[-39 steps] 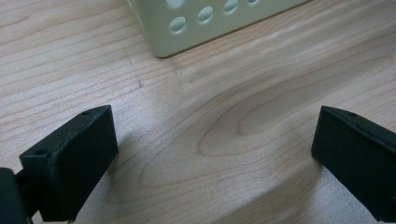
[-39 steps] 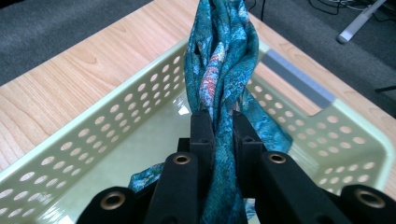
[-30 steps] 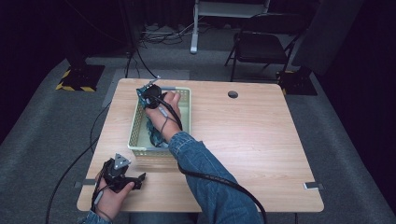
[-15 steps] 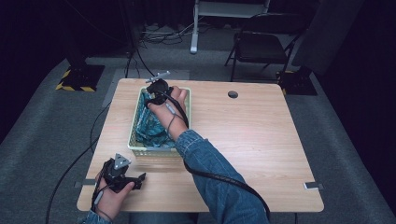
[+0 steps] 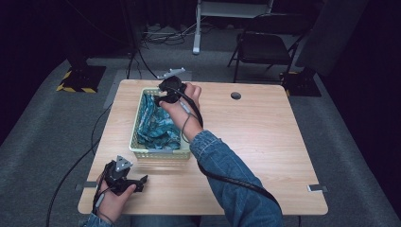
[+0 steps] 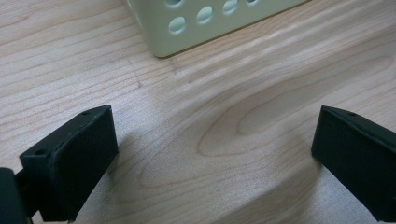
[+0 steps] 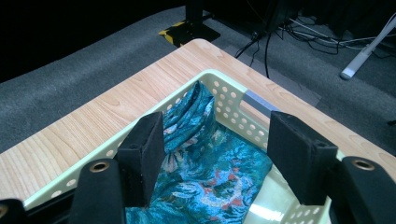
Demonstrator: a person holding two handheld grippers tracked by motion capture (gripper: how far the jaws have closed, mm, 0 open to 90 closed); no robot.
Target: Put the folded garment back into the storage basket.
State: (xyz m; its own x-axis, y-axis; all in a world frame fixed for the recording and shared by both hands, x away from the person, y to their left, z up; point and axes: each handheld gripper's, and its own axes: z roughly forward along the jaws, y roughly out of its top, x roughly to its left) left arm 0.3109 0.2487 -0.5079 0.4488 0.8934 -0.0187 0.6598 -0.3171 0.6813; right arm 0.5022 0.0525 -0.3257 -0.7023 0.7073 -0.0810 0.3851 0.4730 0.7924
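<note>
Right gripper view shows your right gripper (image 7: 212,154) with jaws just opened, holding nothing, the teal cloth (image 7: 205,172) lying below in the basket (image 7: 229,91). You seem finished placing it; next, withdraw clear. Your left gripper (image 6: 205,163) rests wide open and empty.

Teal patterned cloth (image 5: 158,128) — pale-green basket (image 5: 161,153); black claws

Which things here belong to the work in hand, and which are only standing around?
In the work:
- teal patterned cloth
- pale green perforated basket
- right gripper, jaws just opening, nothing between them

Standing around:
- folding chair
- left gripper, open on the table
</note>
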